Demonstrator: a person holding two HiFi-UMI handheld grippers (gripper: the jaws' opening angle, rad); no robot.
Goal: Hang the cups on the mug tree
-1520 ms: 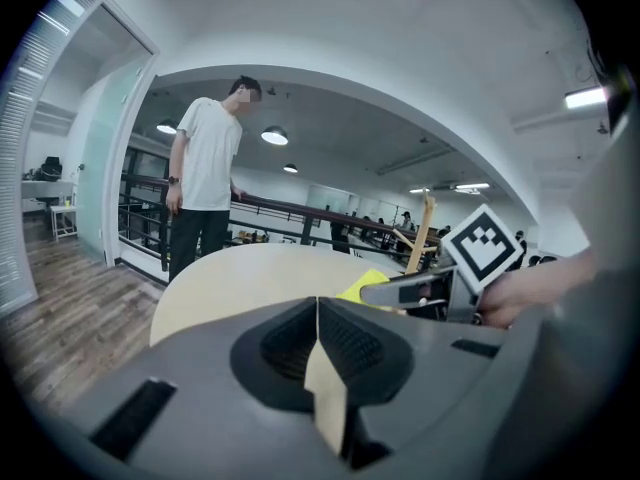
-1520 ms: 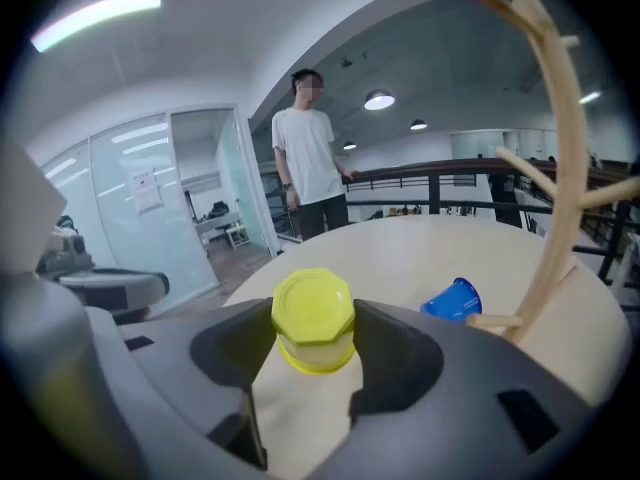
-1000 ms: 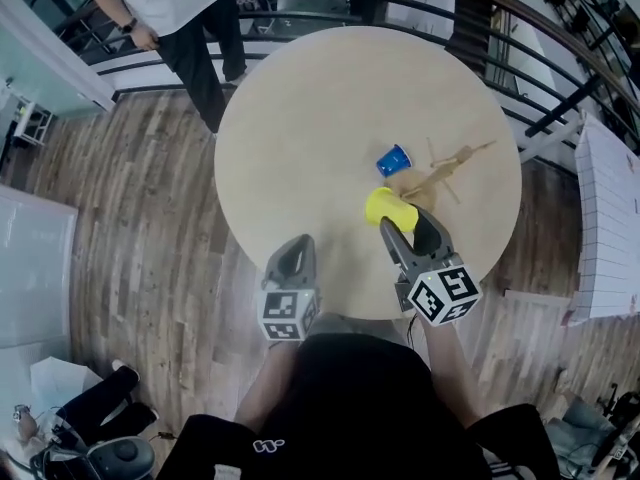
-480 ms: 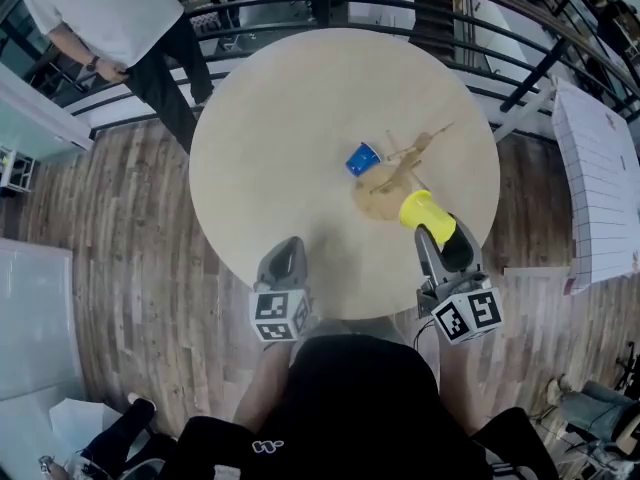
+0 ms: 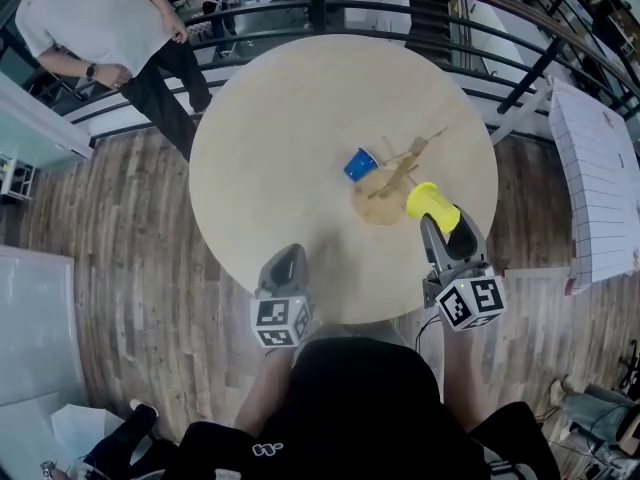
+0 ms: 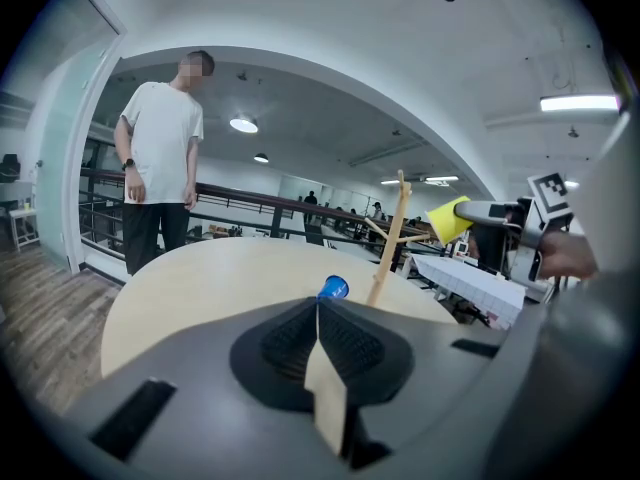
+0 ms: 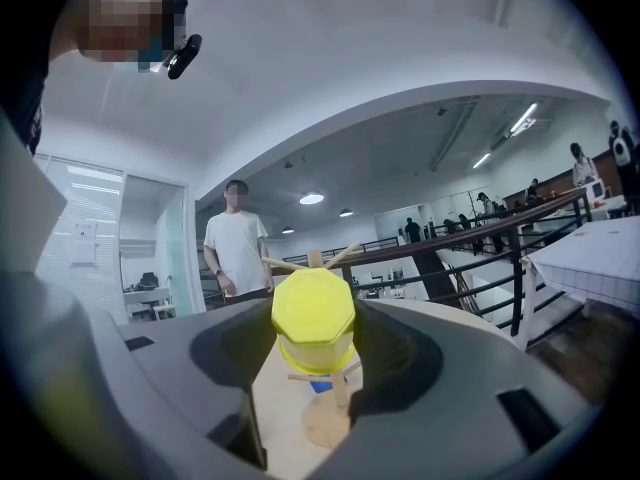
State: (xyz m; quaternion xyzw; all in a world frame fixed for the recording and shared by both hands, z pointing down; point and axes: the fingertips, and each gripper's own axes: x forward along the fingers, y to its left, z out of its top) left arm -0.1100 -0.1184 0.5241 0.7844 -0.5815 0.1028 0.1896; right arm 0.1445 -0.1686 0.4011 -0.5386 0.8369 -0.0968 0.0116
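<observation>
worktop: round, pale wood, seen from above in the head view, with a plank floor around it.
mug tree: wooden, upright on a round base just off the worktop's middle toward 4 o'clock. Bare pegs angle up from its stem.
blue cup: on the worktop at 10 o'clock of the tree's base, close beside it. It appears to lie on its side.
yellow cup: held in the air at 3 o'clock of the tree's base. It lies level, mouth toward the tree and closed end toward the gripper. It is just beside the pegs, and I cannot tell whether it touches one.
right gripper: over the worktop's rim at 4 o'clock, pointing at the tree.
right fingers: wide apart and clamped on the yellow cup, one on each side of it.
left gripper: at the worktop's rim at 7 o'clock, well apart from the tree and both cups, aimed toward the middle.
left fingers: pressed together, nothing between them.
person: white shirt, dark trousers, standing on the floor beyond the rim at 10 o'clock.
railing: dark bars curving behind the worktop from 11 to 2 o'clock.
gridded sheet: white, off the worktop at 3 o'clock.
</observation>
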